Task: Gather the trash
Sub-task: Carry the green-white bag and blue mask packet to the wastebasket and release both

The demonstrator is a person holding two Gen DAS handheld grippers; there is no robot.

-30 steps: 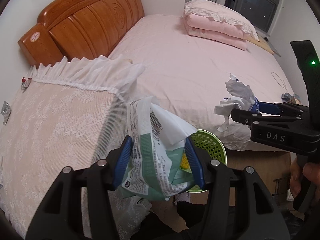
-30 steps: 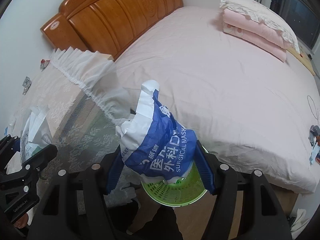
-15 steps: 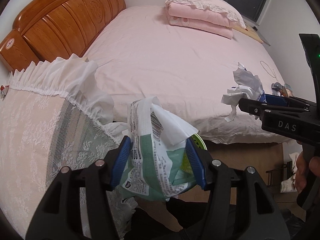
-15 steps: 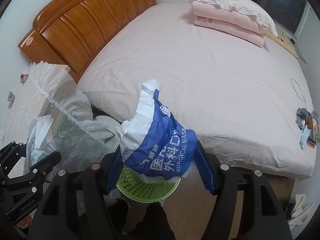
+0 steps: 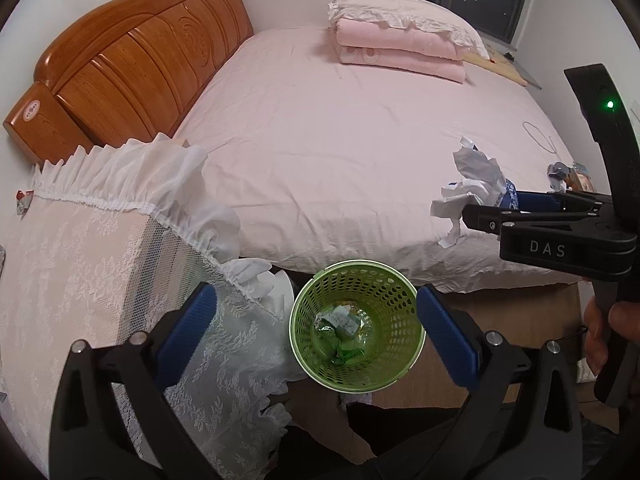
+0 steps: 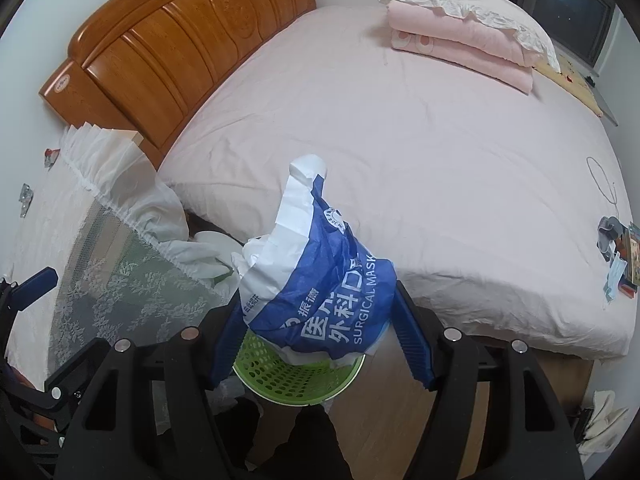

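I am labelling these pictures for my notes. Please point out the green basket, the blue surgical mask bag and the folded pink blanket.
green basket (image 5: 394, 280): left wrist view, far rim.
blue surgical mask bag (image 6: 340, 280): right wrist view, blue printed face.
folded pink blanket (image 5: 400, 50): left wrist view, front fold.

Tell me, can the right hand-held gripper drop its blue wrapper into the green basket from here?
Probably yes. The right hand-held gripper holds the blue wrapper above the green basket, whose open rim shows beneath it, with nothing between them.
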